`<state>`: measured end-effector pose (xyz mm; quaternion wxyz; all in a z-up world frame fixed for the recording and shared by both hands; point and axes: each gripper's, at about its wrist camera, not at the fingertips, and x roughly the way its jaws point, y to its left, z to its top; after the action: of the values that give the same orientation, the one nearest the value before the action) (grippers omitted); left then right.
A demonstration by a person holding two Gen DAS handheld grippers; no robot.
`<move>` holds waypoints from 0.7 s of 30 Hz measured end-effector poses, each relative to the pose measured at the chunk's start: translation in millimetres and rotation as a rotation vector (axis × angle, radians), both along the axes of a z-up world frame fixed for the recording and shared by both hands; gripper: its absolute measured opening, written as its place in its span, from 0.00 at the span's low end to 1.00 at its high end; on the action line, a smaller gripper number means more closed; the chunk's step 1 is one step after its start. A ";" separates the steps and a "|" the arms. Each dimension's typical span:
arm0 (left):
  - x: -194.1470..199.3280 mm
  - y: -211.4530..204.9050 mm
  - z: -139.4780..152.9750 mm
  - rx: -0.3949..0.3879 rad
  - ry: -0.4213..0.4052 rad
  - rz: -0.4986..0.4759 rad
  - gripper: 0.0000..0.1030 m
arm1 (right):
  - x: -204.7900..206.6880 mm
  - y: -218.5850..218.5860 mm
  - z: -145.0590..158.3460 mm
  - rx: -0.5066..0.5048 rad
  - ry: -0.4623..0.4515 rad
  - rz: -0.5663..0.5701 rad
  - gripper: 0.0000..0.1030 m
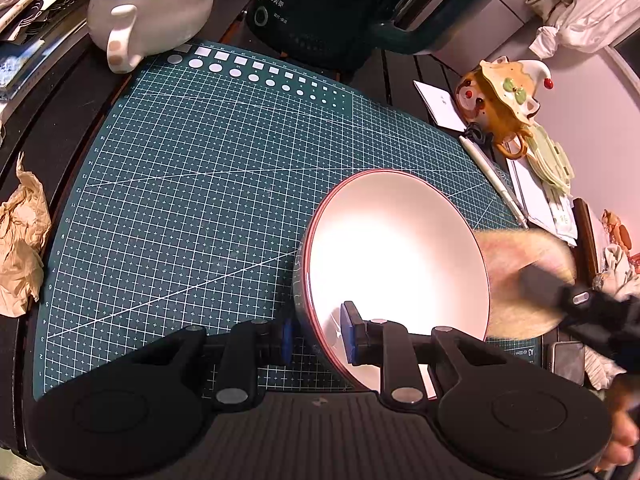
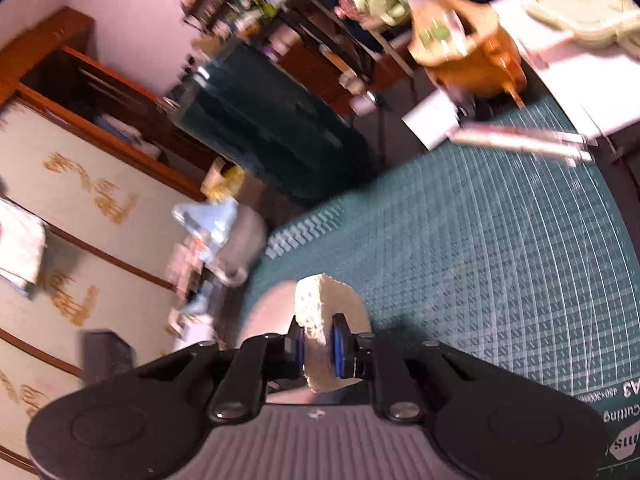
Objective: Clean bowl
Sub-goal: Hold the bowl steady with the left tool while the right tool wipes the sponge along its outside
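A bowl (image 1: 392, 248), white inside with a red rim and a dark outside, stands tilted on its edge on the green cutting mat (image 1: 200, 200). My left gripper (image 1: 318, 336) is shut on its lower rim, one blue pad inside and one outside. A pale sponge (image 1: 516, 280), blurred, lies against the bowl's right inner side, and my right gripper (image 1: 538, 278) reaches in with it from the right. In the right wrist view that gripper (image 2: 318, 344) is shut on the sponge (image 2: 324, 304), and part of the bowl (image 2: 266, 312) shows behind it.
A grey teapot with a blue lid (image 1: 152, 12) and a dark green appliance (image 1: 320, 0) stand beyond the mat. An orange teapot (image 1: 504, 96), a pen (image 1: 492, 176) and papers lie at the right. Crumpled paper (image 1: 20, 240) sits at the left edge, a phone (image 1: 566, 356) at the right.
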<state>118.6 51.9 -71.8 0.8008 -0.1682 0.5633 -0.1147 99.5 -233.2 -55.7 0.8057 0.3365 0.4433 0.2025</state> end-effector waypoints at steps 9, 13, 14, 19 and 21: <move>0.3 -2.7 2.3 0.003 0.001 0.002 0.22 | 0.8 -0.1 -2.2 -0.003 0.008 -0.002 0.13; 0.4 -3.8 2.1 0.004 -0.001 0.001 0.22 | -2.3 -4.2 11.0 0.024 -0.037 -0.009 0.13; 0.6 -4.1 2.1 0.005 0.000 0.001 0.22 | -3.8 -5.7 14.9 0.030 -0.054 -0.013 0.13; 1.0 -3.7 1.3 0.001 0.001 0.000 0.22 | -0.3 -1.7 1.0 0.004 -0.003 -0.004 0.13; 0.7 -3.0 1.0 0.000 0.000 0.001 0.22 | -1.5 -4.3 3.8 0.019 -0.004 -0.005 0.13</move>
<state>119.3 49.0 -70.8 0.8008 -0.1686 0.5633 -0.1141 98.0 -237.5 -51.9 0.8038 0.3448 0.4391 0.2054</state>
